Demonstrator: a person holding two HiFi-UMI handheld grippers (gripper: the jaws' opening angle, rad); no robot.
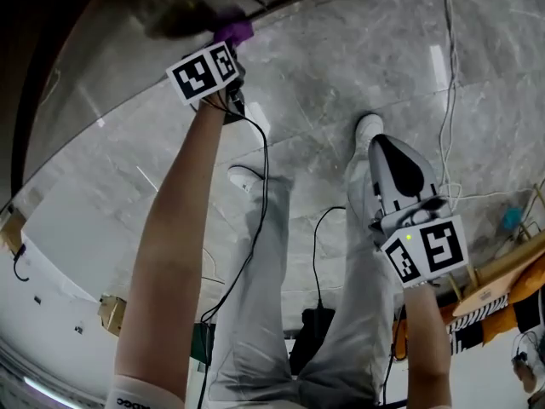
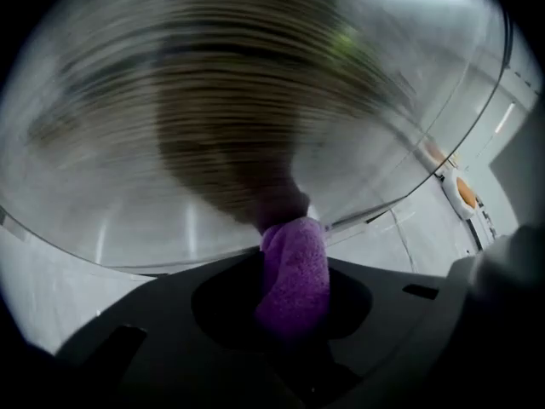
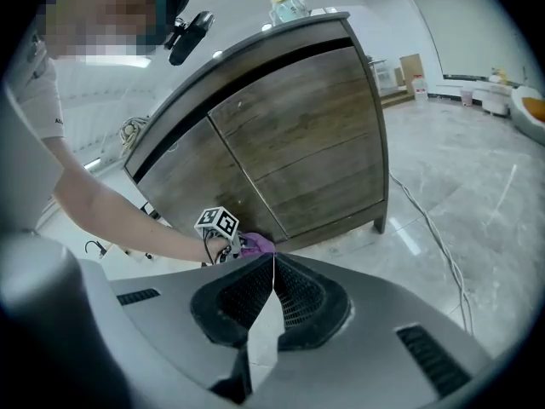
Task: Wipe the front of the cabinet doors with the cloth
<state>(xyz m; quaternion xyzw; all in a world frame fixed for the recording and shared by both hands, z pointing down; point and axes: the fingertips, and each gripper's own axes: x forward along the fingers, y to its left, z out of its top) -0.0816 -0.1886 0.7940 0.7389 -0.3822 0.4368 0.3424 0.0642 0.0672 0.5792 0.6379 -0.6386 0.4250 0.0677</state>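
1. A pale grey marbled floor [image 1: 341, 83] spreads through a bright, white-walled room. A white cable [image 3: 426, 220] trails across it.
2. A brown wooden cabinet [image 3: 358, 32] stands on this floor on short legs. Its two cabinet doors [image 3: 298, 143] meet at a slanting centre seam.
3. Something pale, perhaps a jar [image 3: 288, 7], stands on the cabinet top; it is too small to tell for sure.
4. The left hand-held gripper [image 2: 294, 309] is clenched on a purple cloth [image 2: 294, 267]. A rolled wad of it stands up between the jaws and out past their tips.
5. In the right gripper view the cloth sits low on the left door, just beside the centre seam and close to the bottom edge.
6. The left gripper view shows only smeared wood grain right in front of the cloth. The cloth seems to press on the door, though the blur leaves the contact itself unclear.
7. The right hand-held gripper [image 3: 272, 267] has its jaws closed together, with nothing between them. It is well apart from the cabinet and looks toward it from over the floor.
8. In the head view the person's bare left arm [image 1: 174, 245] reaches forward to the cloth, and a black cable [image 1: 260, 194] hangs from that gripper.
9. Legs in light trousers [image 1: 255, 313] stand on the floor between the two grippers.
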